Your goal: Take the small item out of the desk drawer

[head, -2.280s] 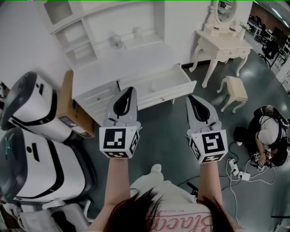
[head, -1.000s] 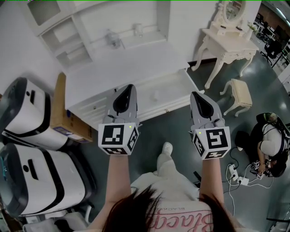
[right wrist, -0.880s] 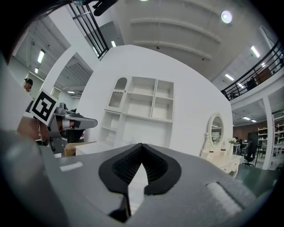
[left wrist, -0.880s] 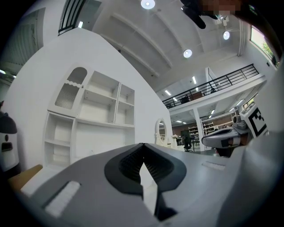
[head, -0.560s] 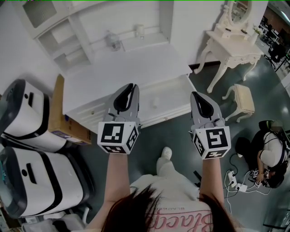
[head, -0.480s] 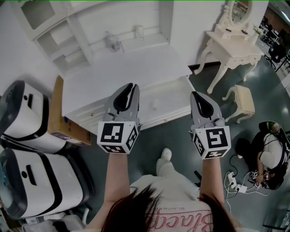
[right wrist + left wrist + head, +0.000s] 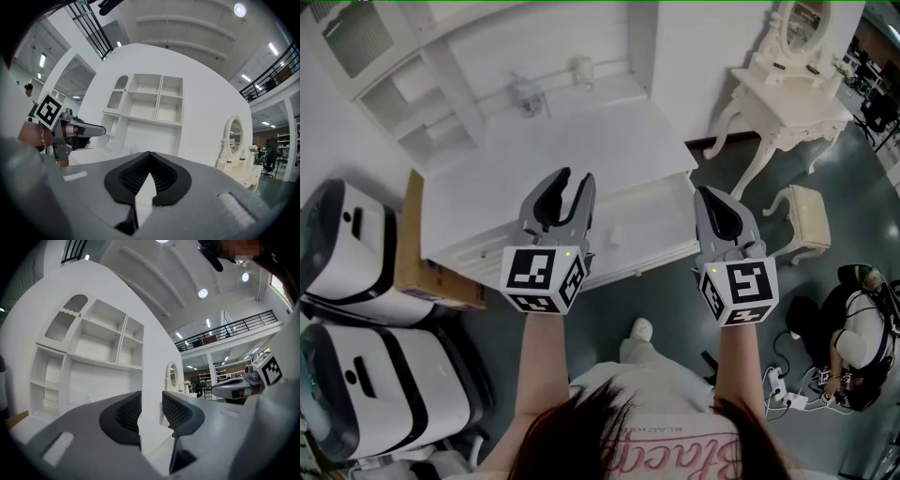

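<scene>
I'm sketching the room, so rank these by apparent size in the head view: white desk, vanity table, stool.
1. white desk, clearly largest.
2. vanity table.
3. stool, smallest, though it stands lower and farther off, which shrinks it somewhat.

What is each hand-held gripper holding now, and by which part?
Nothing. The left hand-held gripper has just been opening its jaws, nothing between them; the right hand-held gripper is shut, empty.

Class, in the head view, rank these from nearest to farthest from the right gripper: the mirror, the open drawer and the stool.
1. Drawer: just left of the right gripper.
2. Stool: on the floor, off to its right.
3. Mirror: far upper right, on top of the dressing table.
</scene>
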Demonstrator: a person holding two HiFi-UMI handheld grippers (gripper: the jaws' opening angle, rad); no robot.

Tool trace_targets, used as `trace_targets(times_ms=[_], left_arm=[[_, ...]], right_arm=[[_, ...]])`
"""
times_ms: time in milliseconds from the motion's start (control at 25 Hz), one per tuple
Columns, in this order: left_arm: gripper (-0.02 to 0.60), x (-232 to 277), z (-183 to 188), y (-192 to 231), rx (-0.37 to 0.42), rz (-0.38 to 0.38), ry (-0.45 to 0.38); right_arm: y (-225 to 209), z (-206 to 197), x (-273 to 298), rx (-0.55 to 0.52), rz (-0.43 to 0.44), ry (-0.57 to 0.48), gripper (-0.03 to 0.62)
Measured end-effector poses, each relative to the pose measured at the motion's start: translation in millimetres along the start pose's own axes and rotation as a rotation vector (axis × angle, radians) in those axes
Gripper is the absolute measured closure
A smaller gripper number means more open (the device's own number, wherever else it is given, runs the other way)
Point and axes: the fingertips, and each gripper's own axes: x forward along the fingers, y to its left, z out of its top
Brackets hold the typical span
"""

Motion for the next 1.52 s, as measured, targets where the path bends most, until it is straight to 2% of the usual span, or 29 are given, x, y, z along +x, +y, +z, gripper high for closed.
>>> trace_targets(times_ms=[640, 1040, 1320, 1520], left_arm=[[0.277, 80, -20, 13, -0.027, 0.031, 0.043], [0.131, 102, -38, 12, -0.054, 0.022, 0.109], [0.118, 106, -50, 19, -0.069, 0.029, 0.140], [0.118, 111, -72, 21, -0.094, 0.033, 0.199]], right_arm=[[-46, -22, 68, 0.018, 0.056, 0.022, 0.592], [-60, -37, 86, 0.040, 0.071, 0.046, 0.592], [-62, -47, 88, 0.061, 0.056, 0.065, 0.592], [-62, -67, 89, 0.070, 0.048, 0.116, 0.592]])
